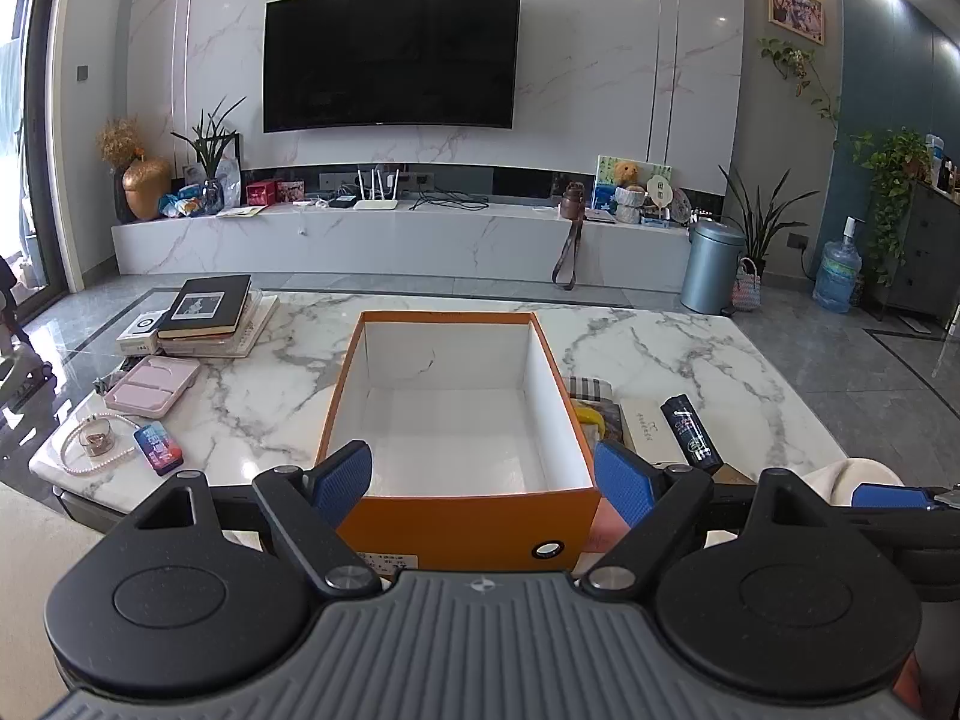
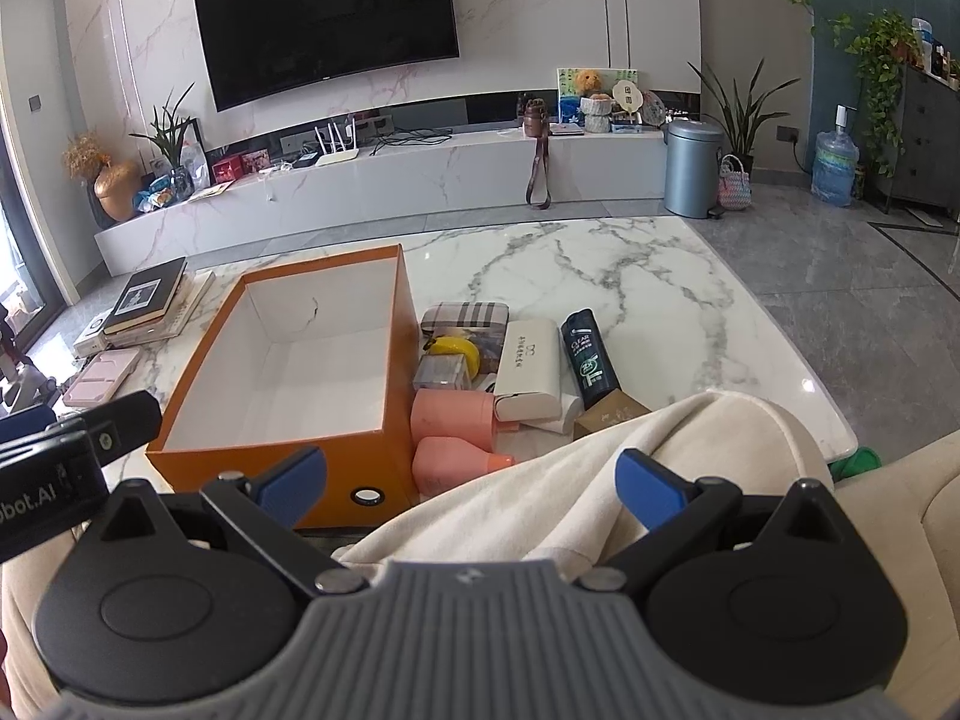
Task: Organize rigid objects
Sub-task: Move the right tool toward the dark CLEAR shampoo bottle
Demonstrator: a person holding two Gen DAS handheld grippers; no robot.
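An open, empty orange box (image 1: 468, 525) with a white inside stands on the marble table; it also shows in the right wrist view (image 2: 360, 462). To its right lies a pile: a plaid case (image 2: 465, 318), a yellow object (image 2: 453, 348), a clear small box (image 2: 441, 373), two pink bottles (image 2: 453, 417), a white case (image 2: 528, 369), a dark shampoo bottle (image 2: 588, 354) and a brown carton (image 2: 609, 414). My left gripper (image 1: 486, 483) is open and empty in front of the box. My right gripper (image 2: 471, 483) is open and empty, near the box's front corner.
A cream cloth (image 2: 630, 468) lies at the table's near edge in front of the pile. At the table's left are stacked books (image 1: 210, 312), a pink tray (image 1: 153, 385), a bead string (image 1: 99, 447) and a small card pack (image 1: 158, 449). A TV wall stands beyond.
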